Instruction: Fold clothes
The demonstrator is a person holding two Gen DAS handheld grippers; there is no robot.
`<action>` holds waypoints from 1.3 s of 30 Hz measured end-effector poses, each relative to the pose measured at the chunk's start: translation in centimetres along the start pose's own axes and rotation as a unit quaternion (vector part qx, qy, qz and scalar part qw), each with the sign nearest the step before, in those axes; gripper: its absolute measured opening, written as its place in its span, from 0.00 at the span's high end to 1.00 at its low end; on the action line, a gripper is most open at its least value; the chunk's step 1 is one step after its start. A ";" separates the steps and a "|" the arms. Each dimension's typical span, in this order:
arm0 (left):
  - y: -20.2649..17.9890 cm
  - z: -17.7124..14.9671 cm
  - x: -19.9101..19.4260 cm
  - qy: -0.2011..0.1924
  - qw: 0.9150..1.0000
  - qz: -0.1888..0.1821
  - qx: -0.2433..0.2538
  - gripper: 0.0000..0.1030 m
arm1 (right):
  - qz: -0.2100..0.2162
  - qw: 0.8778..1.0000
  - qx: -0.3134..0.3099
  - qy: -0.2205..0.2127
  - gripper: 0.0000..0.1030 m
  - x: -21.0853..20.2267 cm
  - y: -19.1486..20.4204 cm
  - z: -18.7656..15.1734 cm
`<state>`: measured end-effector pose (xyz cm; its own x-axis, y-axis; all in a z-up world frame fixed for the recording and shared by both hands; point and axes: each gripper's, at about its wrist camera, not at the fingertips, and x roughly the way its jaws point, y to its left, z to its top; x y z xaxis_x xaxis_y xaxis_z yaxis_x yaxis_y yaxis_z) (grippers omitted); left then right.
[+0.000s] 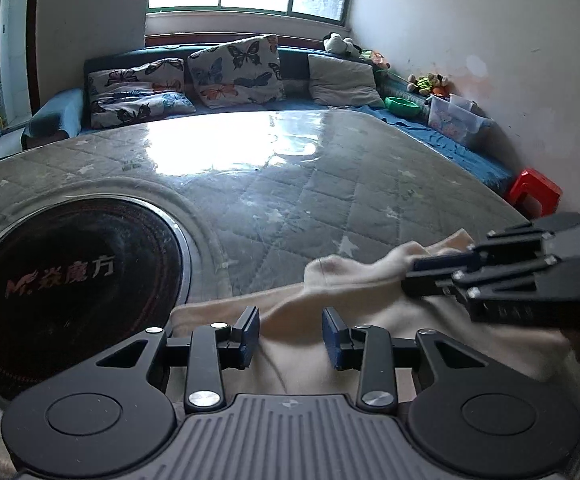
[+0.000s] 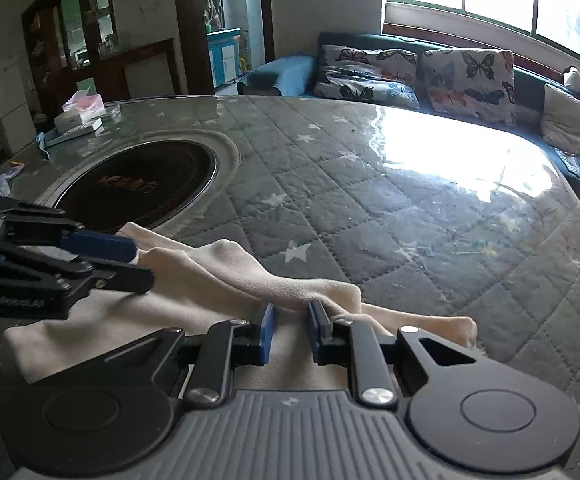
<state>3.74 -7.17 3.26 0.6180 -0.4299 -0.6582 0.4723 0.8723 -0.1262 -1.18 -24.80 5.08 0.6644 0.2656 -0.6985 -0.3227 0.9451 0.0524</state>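
Only the right wrist view takes in the far table corner with its pink-topped box [image 2: 83, 109] and the cabinets behind; the left wrist view alone shows the red stool [image 1: 534, 192] by the wall. The left gripper [image 1: 291, 335] has its blue pads spread wide — a cream garment [image 1: 342, 280] lies under and between them, untouched as far as I can see. The right gripper [image 2: 290, 330] stands partly open, a raised ridge of cloth just at its tips (whether pinched I cannot tell). The garment sits rumpled at the near edge of the quilted table [image 2: 370, 208], beside the round black burner [image 1: 61, 280].
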 end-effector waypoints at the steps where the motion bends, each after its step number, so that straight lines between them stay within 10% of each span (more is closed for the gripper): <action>1: 0.1 0.0 0.3 0.002 1.000 0.003 -0.001 0.64 | -0.002 1.000 -0.003 0.000 0.83 0.0 0.1 -0.1; 12: 0.6 0.3 -0.4 -0.008 0.999 0.032 -0.001 0.62 | -0.003 0.999 -0.043 -0.020 0.82 -2.8 1.8 0.2; 25: 6.1 -2.3 -6.0 -0.008 0.992 0.089 -0.085 0.43 | 0.091 0.981 -0.171 -0.023 0.72 -6.2 10.2 -1.4; 39: 7.7 -4.5 -8.3 -0.003 0.980 0.041 -0.196 0.28 | 0.089 0.947 -0.307 -0.002 0.65 -3.3 18.4 -3.6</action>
<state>-0.63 4.19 4.42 0.6487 -0.3545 -0.6735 0.1437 0.9260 -0.3491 -11.75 -8.99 5.72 0.5646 0.4134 -0.7143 -0.7610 0.5959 -0.2566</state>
